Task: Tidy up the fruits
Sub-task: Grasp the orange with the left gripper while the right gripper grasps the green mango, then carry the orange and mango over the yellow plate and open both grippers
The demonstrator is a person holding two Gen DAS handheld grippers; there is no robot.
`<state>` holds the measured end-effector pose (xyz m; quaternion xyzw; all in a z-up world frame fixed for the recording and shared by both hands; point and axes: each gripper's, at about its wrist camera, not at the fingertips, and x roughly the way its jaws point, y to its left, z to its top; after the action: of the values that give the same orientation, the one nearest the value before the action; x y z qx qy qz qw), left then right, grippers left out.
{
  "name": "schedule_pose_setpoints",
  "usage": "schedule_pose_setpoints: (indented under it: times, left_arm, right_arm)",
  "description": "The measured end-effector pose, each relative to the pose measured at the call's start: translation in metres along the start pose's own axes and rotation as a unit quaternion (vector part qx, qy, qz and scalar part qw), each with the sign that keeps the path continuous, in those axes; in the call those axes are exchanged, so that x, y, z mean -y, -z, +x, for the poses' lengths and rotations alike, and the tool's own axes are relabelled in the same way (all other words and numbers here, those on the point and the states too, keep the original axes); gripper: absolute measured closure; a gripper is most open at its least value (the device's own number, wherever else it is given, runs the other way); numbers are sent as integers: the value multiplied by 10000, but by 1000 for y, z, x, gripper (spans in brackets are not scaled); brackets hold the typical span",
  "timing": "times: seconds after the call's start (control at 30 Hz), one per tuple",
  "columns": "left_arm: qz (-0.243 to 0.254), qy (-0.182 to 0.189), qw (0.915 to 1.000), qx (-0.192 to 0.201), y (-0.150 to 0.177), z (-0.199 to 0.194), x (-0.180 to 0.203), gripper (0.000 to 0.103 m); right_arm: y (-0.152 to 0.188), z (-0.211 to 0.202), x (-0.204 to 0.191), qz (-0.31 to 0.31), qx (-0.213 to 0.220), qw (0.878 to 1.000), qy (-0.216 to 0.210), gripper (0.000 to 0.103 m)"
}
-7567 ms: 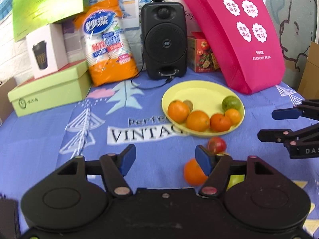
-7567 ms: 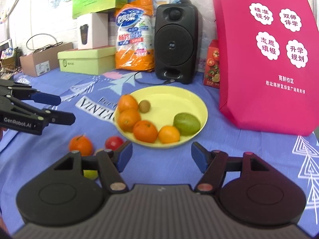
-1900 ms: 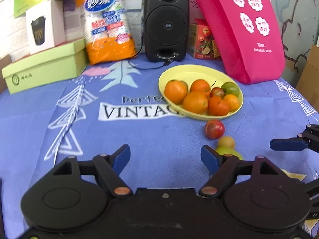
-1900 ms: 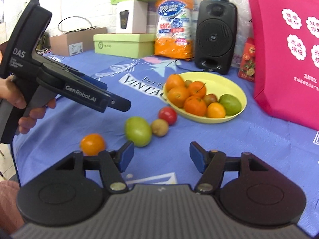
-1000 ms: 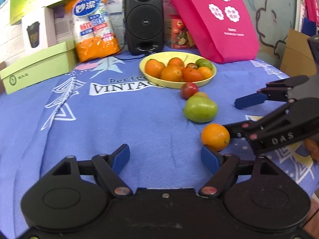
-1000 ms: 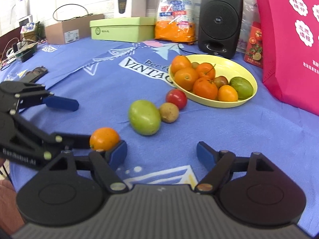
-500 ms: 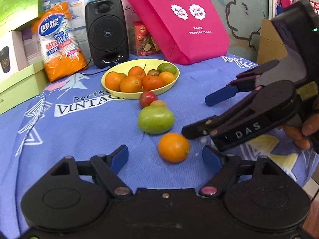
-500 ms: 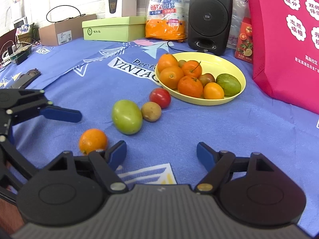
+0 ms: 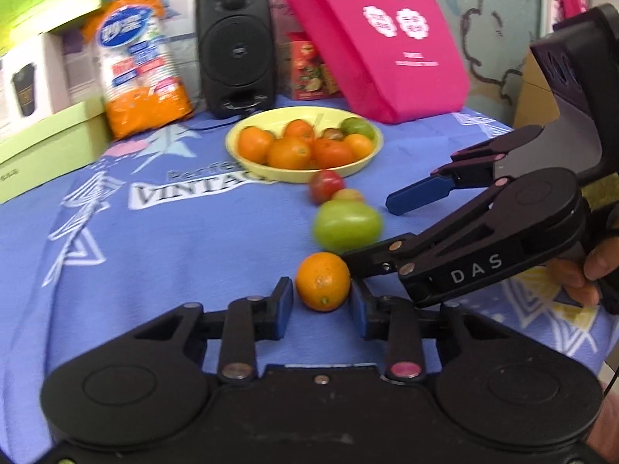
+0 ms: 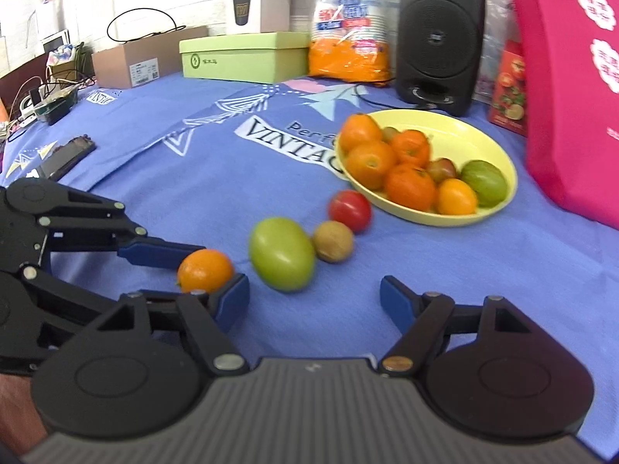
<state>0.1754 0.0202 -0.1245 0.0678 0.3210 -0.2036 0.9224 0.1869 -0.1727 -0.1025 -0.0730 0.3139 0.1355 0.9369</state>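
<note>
Left gripper (image 9: 322,301) fingers narrowed since half-second ago, now bracketing orange (image 9: 323,286), not yet clamped; right gripper (image 10: 314,297) wide open, empty; orange well short of yellow plate (image 9: 363,162).

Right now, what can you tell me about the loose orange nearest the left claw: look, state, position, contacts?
The orange is small, round and bright, with a dimpled peel and a pale navel spot facing the left wrist camera. It looks whole and sits on the blue tablecloth, outside the yellow plate. It lies between the blue pads of the left claw, which is closing but still shows a gap on one side. A green fruit sits just behind it; whether they touch is unclear.
</note>
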Motion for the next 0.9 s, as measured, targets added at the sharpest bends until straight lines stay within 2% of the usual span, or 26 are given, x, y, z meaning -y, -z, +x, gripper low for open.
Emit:
schedule_pose_setpoints:
  times: [0.1, 0.2, 0.23, 0.53, 0.6, 0.9]
  left_arm:
    - [-173, -130, 9998, -25, 0, -2, -12, 71]
    - [-279, -121, 9995, -16, 1, -2, -18, 70]
    - [-268, -130, 9996, -12, 1, -2, -18, 70]
    - [-250, -176, 9995, -1, 1, -3, -14, 71]
    - [-250, -175, 9995, 6, 1, -3, -13, 75]
    - [-423, -136, 9990, -19, -1, -7, -17, 75]
  right_arm:
    - [-6, 10, -6, 55, -39, 9999, 99, 37]
    - [-9, 13, -11, 42, -25, 10000, 86, 52]
    - [-9, 12, -12, 26, -7, 10000, 2, 64]
    - [2, -5, -9, 32, 96, 9999, -21, 65]
    - [6, -11, -6, 73, 108, 9999, 9, 65]
    - [25, -34, 9, 288, 143, 9994, 119, 65]
